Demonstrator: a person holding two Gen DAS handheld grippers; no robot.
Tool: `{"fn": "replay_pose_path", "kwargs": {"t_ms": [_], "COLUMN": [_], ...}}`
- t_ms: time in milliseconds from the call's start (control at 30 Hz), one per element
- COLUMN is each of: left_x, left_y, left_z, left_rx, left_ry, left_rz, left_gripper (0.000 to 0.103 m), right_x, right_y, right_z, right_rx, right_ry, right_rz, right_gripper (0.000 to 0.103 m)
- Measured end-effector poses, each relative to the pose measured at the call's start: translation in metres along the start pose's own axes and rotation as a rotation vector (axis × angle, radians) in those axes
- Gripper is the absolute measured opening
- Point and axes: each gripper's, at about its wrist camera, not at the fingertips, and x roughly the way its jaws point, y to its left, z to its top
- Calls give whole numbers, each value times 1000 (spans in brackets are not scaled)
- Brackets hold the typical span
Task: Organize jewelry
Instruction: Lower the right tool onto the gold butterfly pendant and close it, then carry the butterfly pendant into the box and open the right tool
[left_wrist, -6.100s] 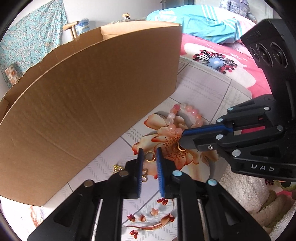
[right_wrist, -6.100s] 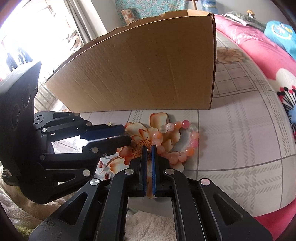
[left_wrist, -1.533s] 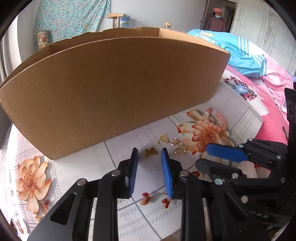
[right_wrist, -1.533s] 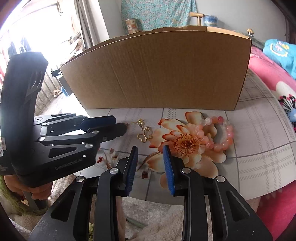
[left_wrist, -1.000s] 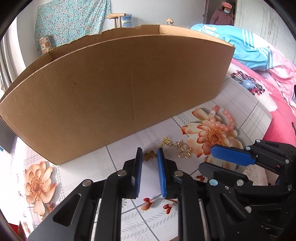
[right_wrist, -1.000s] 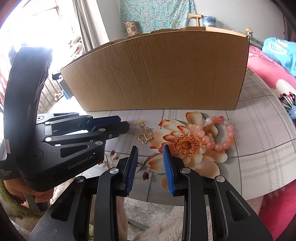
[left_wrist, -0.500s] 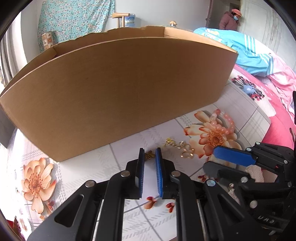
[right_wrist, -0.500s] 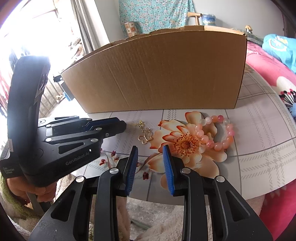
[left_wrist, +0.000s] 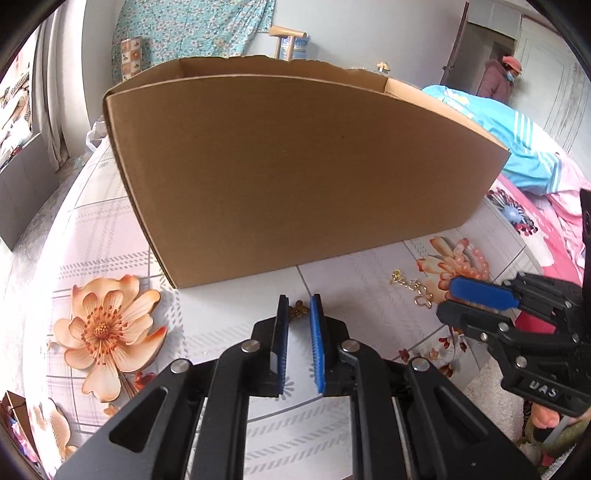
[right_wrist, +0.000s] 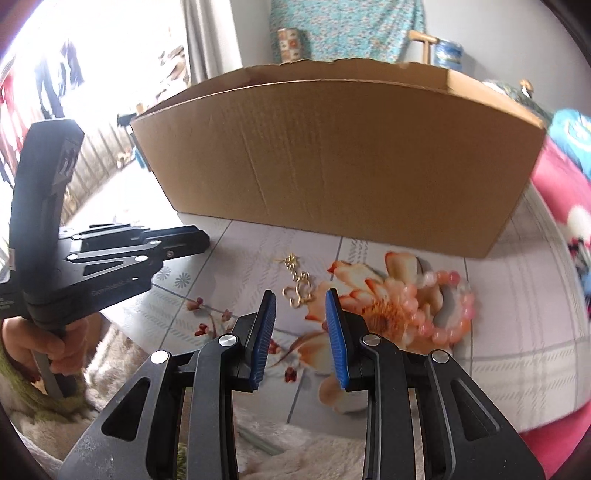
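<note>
A small gold flower earring (left_wrist: 298, 308) sits between the tips of my left gripper (left_wrist: 299, 309), whose blue pads are closed on it, holding it just above the table. A gold chain with clover charms (right_wrist: 297, 283) lies on the table, also in the left wrist view (left_wrist: 412, 290). A pink bead bracelet (right_wrist: 448, 306) lies on the printed flower, also in the left wrist view (left_wrist: 474, 262). My right gripper (right_wrist: 300, 306) is open and empty, just short of the clover charm. A large open cardboard box (left_wrist: 295, 166) stands behind, also in the right wrist view (right_wrist: 340, 155).
The table has a glossy tile-pattern cloth with orange flowers (left_wrist: 103, 325). A pink floral bedspread (right_wrist: 565, 192) lies at the right. A fluffy rug (right_wrist: 314, 454) lies below the table's front edge. A person (left_wrist: 498, 77) stands in the far doorway.
My left gripper closed from wide open onto the gold earring and shifted left along the box. My right gripper stayed open and moved left towards the gold chain.
</note>
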Motion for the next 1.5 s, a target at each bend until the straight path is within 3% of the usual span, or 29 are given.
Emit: {"fn": "replay_pose_path", "kwargs": {"t_ms": [367, 500, 667, 1167, 1500], "left_x": [1, 1, 0, 0, -18], "left_y": [5, 8, 10, 12, 19], "left_z": [0, 0, -1, 0, -2], "left_rx": [-20, -20, -19, -32, -26], "left_ry": [-18, -24, -26, -35, -111], "left_rz": [-34, -43, -45, -58, -118], "left_gripper": [11, 11, 11, 11, 11], "right_x": [22, 23, 24, -7, -40], "right_y": [17, 25, 25, -7, -33], "right_z": [16, 16, 18, 9, 14], "right_rx": [-21, -31, 3, 103, 160], "right_ry": [79, 92, 102, 93, 19], "right_rz": [-55, -95, -93, -49, 32], "right_gripper": [27, 15, 14, 13, 13]}}
